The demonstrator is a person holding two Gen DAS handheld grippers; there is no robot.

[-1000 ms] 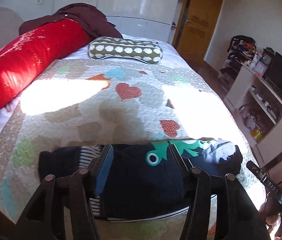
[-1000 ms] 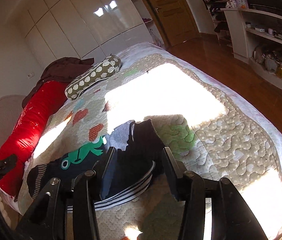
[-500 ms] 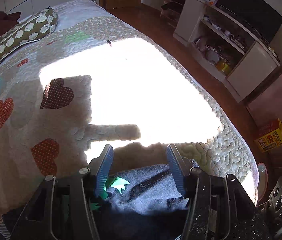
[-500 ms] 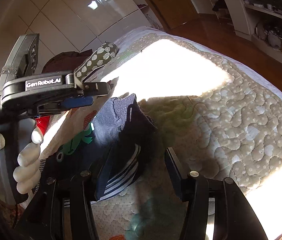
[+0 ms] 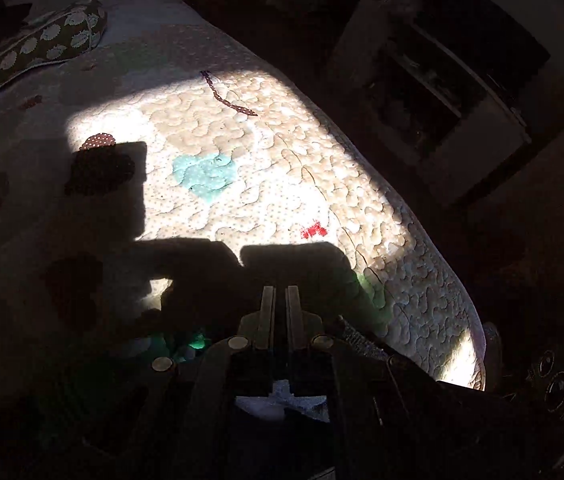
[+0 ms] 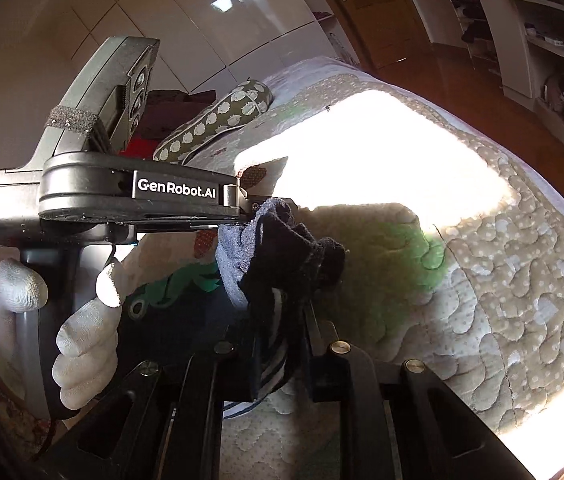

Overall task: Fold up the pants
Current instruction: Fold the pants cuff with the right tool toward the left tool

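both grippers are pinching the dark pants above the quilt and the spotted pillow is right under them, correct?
Not quite: the pillow lies far up the quilt, apart from the pants, as the right wrist view shows. The left gripper and right gripper do pinch the pants.

A quilted bedspread (image 6: 502,264) with heart patches, a spotted cushion (image 6: 218,120), white shelving (image 6: 530,52), a wooden door (image 6: 370,4)
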